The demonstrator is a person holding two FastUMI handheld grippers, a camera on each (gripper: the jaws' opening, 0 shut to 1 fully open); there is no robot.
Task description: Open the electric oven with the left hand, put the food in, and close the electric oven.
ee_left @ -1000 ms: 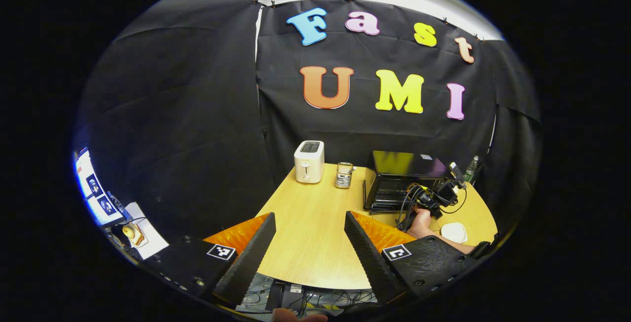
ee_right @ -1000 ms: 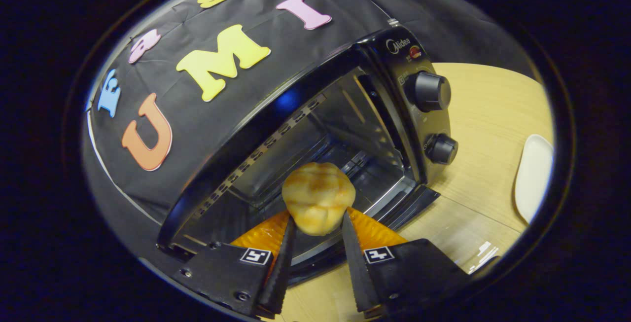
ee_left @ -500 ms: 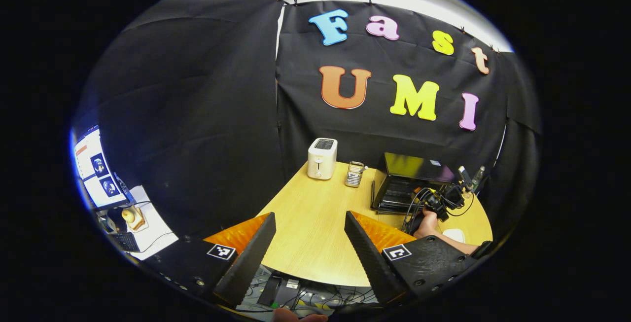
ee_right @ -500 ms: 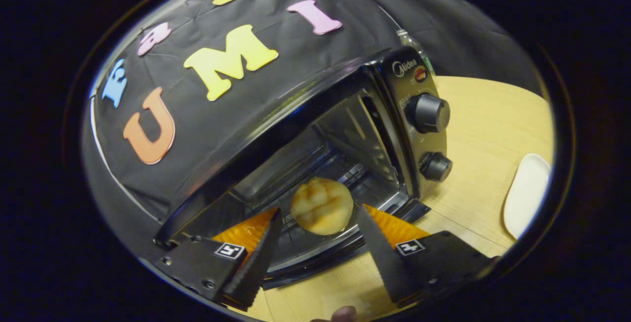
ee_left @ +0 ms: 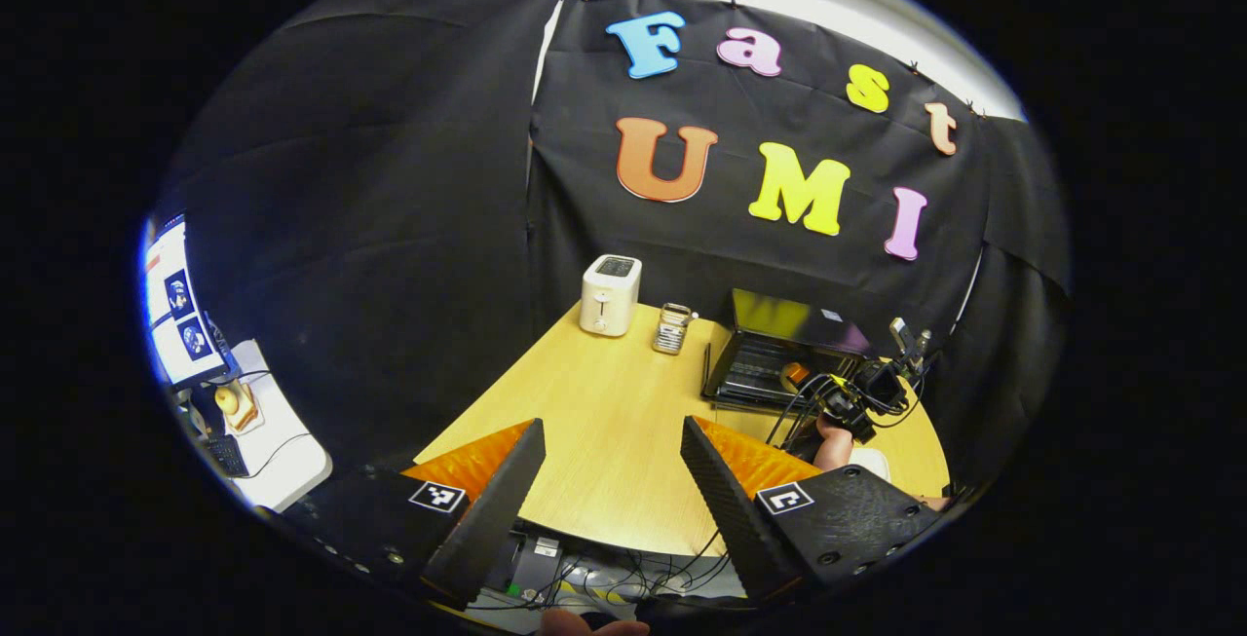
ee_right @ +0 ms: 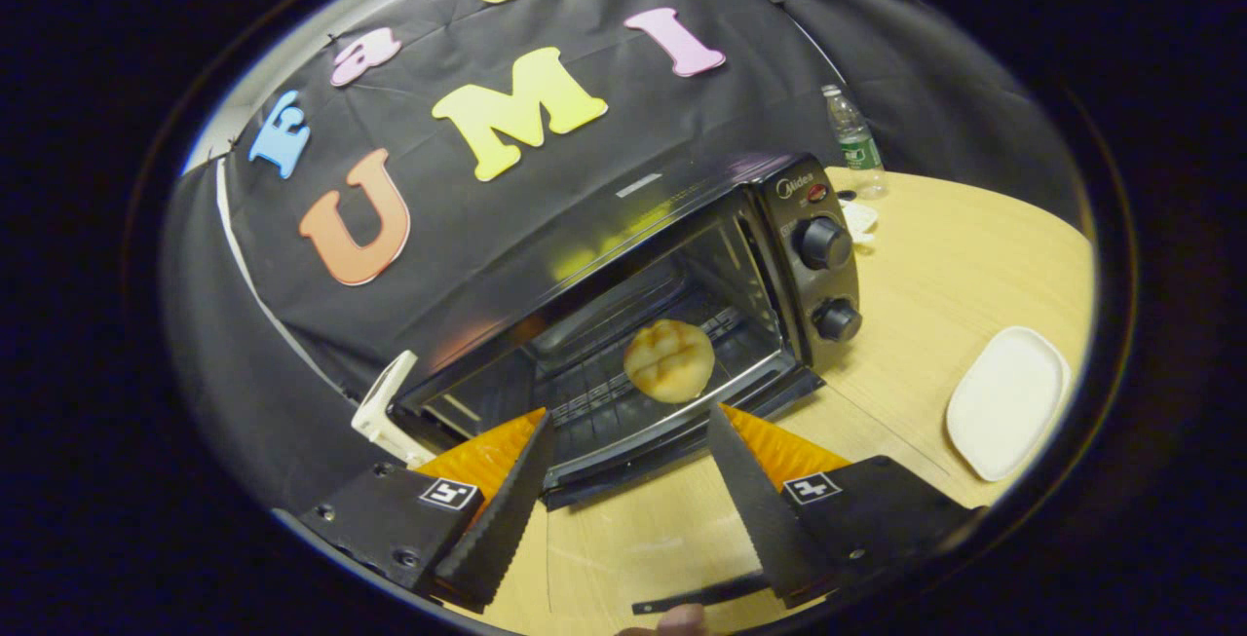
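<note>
Bun (ee_right: 668, 373) sits on the rack of the open oven (ee_right: 623, 256); both grippers' jaws are released; door closing remains.

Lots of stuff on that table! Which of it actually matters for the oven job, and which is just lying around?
Part of the job:
electric oven, door open
bread bun on the oven rack
left gripper, open
right gripper, open

Just lying about:
toaster
white plate
water bottle
small metal rack beside the toaster
</note>
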